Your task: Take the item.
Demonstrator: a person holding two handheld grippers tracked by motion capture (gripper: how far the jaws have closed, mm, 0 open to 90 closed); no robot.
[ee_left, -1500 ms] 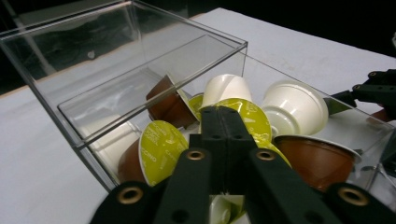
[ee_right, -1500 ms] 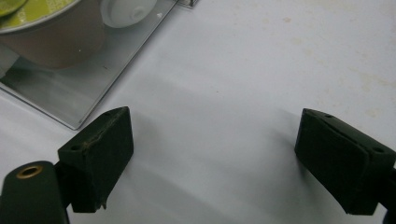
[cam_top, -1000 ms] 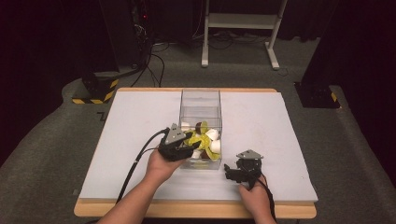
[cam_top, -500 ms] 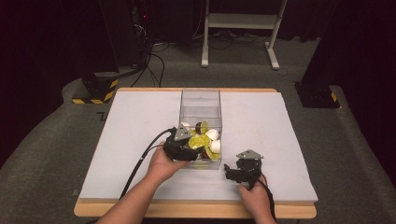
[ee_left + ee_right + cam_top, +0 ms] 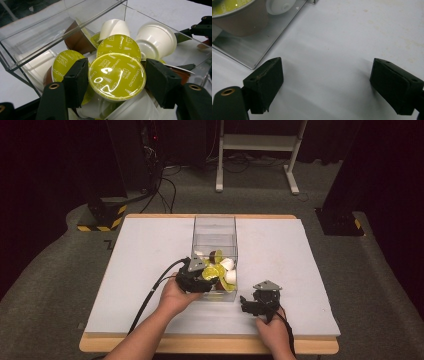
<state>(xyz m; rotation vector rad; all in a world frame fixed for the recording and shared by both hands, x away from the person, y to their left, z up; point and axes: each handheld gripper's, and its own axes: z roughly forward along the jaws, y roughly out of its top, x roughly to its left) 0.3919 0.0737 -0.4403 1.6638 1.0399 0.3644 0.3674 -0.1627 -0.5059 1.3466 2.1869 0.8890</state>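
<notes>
Here a yellow-lidded capsule (image 5: 117,76) sits atop the heap of capsules in the clear box (image 5: 214,227) mid-desk; the left gripper (image 5: 115,80) brackets it, left jaw touching its rim, right jaw just beside; the right gripper (image 5: 328,85), jaws spread and empty, rests on the white desk (image 5: 310,265) just beside the box.

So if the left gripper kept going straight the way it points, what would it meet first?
The yellow-lidded capsule already sitting between the jaws of the left gripper, with more capsules piled in the clear box just beyond. Whether the jaws touch it yet is unclear.
</notes>
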